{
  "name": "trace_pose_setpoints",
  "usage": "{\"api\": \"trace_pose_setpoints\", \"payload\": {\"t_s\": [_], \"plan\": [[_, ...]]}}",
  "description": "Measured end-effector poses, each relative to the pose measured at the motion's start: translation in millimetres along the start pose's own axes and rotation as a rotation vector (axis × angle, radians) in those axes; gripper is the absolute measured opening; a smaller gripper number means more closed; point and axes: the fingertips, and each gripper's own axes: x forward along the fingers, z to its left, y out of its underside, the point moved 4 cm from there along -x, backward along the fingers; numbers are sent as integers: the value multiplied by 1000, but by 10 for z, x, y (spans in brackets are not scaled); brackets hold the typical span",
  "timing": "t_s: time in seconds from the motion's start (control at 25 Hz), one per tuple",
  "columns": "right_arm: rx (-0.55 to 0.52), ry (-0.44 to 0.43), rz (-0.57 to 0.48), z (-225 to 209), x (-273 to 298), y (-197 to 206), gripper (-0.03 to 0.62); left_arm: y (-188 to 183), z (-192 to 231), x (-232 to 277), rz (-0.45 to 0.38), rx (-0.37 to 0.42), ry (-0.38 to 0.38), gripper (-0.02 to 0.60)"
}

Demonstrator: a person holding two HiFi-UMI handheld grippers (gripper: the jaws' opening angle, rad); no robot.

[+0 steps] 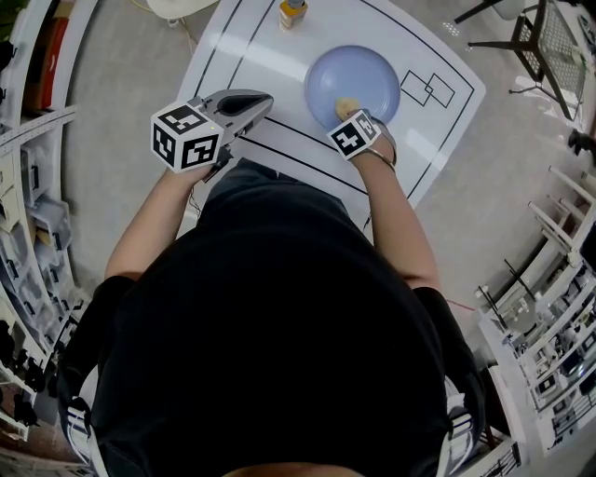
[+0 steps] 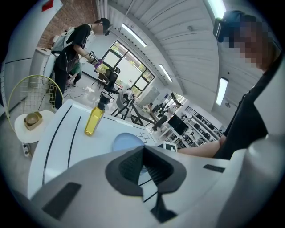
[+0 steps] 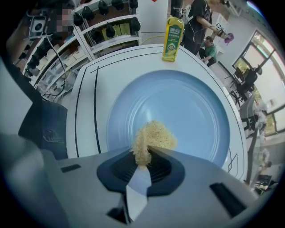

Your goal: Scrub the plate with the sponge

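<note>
A light blue plate (image 1: 358,74) (image 3: 187,102) (image 2: 126,141) lies on the white table (image 1: 261,56). My right gripper (image 1: 352,119) (image 3: 144,153) is shut on a yellow fibrous sponge (image 1: 346,107) (image 3: 153,136), which rests on the plate's near part. The sponge sticks out past the jaws, over the plate's inner surface. My left gripper (image 1: 264,101) (image 2: 143,150) hovers left of the plate, above the table's near edge. It is shut with nothing between its jaws and is not touching the plate.
A yellow bottle (image 1: 292,11) (image 3: 173,33) (image 2: 93,120) stands on the table beyond the plate. Black lines and rectangles (image 1: 428,89) mark the tabletop. A small round side table with a bowl (image 2: 32,120) stands off the table's far end. Shelves (image 1: 28,214) and chairs (image 1: 545,42) surround it.
</note>
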Motion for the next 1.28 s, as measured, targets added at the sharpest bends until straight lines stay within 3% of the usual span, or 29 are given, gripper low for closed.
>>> {"api": "trace_pose_setpoints", "payload": {"t_s": [0.52,0.96,1.28], "plan": [[-19,2,-23,33,30,-313,51,-27,166,-78,7,-12,1,7],[-18,-5,-25,24,31,-332,51,-82,213,-34,6,-15,5,8],[16,29,-105,-59,-96,-324,48,-133,159,-9,1,-1,4,6]]}}
